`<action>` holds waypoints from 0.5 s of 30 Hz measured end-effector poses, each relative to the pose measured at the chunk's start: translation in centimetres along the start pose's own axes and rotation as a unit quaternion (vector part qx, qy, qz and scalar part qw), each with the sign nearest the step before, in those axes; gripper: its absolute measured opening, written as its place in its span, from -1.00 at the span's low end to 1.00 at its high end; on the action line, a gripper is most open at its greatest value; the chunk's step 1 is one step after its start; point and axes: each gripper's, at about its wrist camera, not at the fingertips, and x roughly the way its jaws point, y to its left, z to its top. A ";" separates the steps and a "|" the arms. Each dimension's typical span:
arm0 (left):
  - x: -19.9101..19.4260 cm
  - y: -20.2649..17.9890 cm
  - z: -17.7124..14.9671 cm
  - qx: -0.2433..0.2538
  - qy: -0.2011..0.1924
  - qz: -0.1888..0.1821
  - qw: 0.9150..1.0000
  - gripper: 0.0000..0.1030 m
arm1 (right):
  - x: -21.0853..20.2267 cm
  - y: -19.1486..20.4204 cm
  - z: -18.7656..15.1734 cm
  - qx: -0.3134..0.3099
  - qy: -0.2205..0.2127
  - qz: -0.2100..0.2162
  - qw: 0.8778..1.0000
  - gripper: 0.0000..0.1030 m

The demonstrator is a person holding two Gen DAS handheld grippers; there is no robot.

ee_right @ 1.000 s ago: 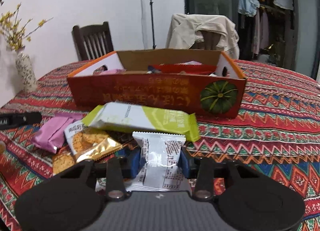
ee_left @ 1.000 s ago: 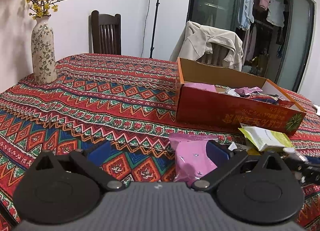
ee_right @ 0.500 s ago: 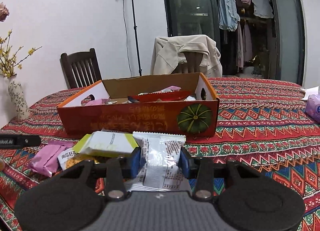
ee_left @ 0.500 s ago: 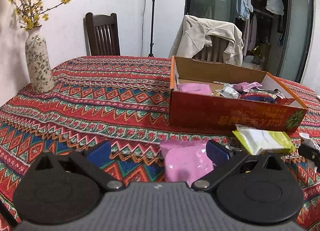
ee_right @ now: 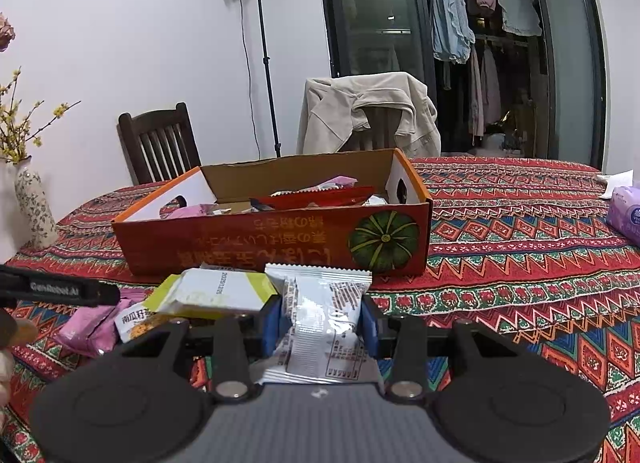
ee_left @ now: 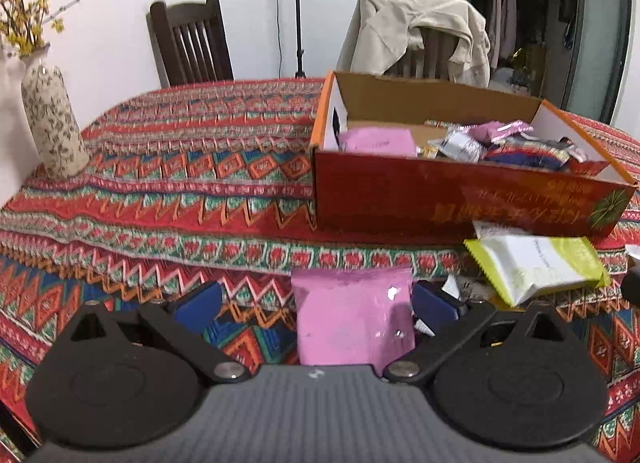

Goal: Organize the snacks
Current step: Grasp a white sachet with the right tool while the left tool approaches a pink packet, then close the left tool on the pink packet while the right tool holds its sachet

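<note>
An open cardboard box (ee_right: 280, 241), rectangular, with a glossy red printed front, orange rim and raw brown inner walls, stood on a table under a woven zigzag-patterned tablecloth (ee_right: 520, 255) in red, green and blue. A green pumpkin was printed at the right end of the box's front face. Inside the box lay a jumble of crinkly foil and plastic snack wrappers (ee_left: 504, 143), pink, silver, red and dark.

Just in front of the box, a flat white and lime-green packet (ee_right: 216, 293) rested on the cloth atop a small heap of other packets.

The right gripper (ee_right: 320, 323) stood in front of the box with its blue pads pressed against both sides of a white crimped-edge snack packet (ee_right: 324, 315); its jaws were narrowed onto the packet, whose film creased between them.

The left gripper (ee_left: 316, 303) stood in front of the box's left end with its jaws spread wide. A smooth pink snack packet (ee_left: 354, 315) lay between them, close against the right blue pad (ee_left: 434, 301) and well apart from the left pad; I cannot tell whether the right pad touched it.

Left of the box stood a tall speckled ceramic vase (ee_left: 52, 123) with yellow-blossomed twigs. Behind the box, a beige jacket (ee_right: 368, 115) hung over a chair.
</note>
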 end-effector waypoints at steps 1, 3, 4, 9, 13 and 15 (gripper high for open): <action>0.2 0.1 -0.2 -0.001 0.004 0.001 1.000 1.00 | 0.0 0.0 0.0 -0.001 0.001 0.000 1.000 -0.23; 0.3 0.2 -0.5 -0.005 0.006 -0.005 1.000 1.00 | 0.1 0.1 0.0 -0.002 0.002 0.001 1.000 -0.22; 0.3 0.2 -0.5 -0.006 0.005 -0.005 1.000 1.00 | 0.1 0.1 0.0 -0.002 0.002 0.002 1.000 -0.22; 0.6 -0.3 -1.1 0.003 0.020 -0.005 1.000 1.00 | 0.1 0.2 -0.1 -0.004 0.003 0.002 1.000 -0.22; 0.8 -0.6 -1.7 0.005 0.018 -0.008 1.000 1.00 | 0.1 0.2 -0.1 -0.004 0.003 0.003 1.000 -0.22; 1.0 -0.4 -1.7 -0.002 0.019 -0.008 1.000 1.00 | 0.1 0.3 -0.1 -0.005 0.003 0.003 1.000 -0.22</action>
